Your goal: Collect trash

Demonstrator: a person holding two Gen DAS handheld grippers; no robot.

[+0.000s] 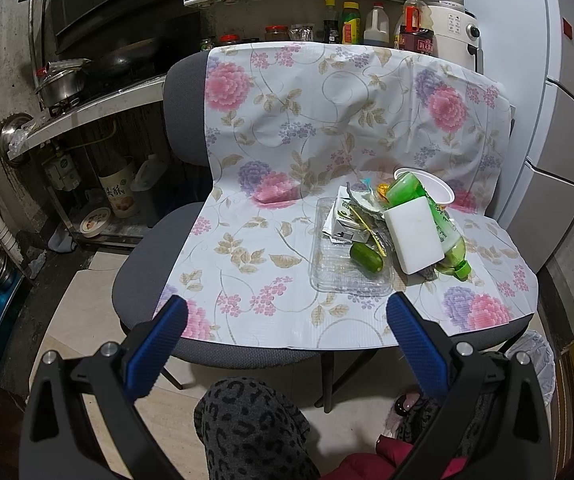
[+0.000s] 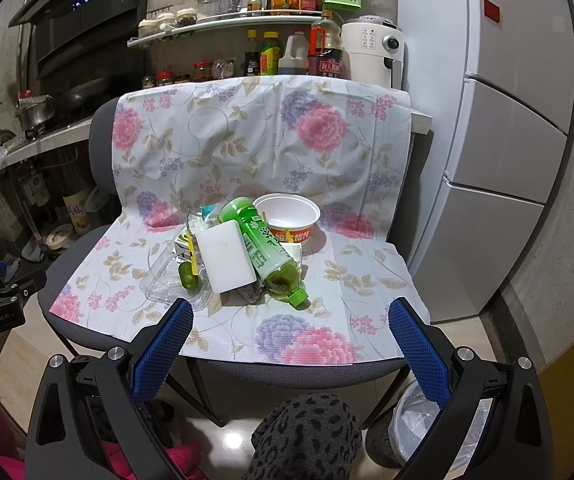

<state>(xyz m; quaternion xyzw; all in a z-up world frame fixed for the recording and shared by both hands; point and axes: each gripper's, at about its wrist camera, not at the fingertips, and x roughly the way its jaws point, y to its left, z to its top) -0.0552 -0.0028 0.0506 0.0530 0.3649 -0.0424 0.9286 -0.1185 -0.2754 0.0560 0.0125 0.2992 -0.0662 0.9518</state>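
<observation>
Green-labelled bottle, print unreadable

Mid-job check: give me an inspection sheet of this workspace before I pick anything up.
Surface: chair seat draped with a floral plastic sheet.
Job's things: green bottle lying across a white foam block; paper bowl behind; clear plastic tray with a small cucumber and a crushed carton; lined trash bin on the floor, lower right.
Clutter: nothing seen.
Grippers: left tool and right tool open, empty, short of the pile.
Cables: nothing seen.
Surroundings: condiment shelves, stove, fridge.
</observation>
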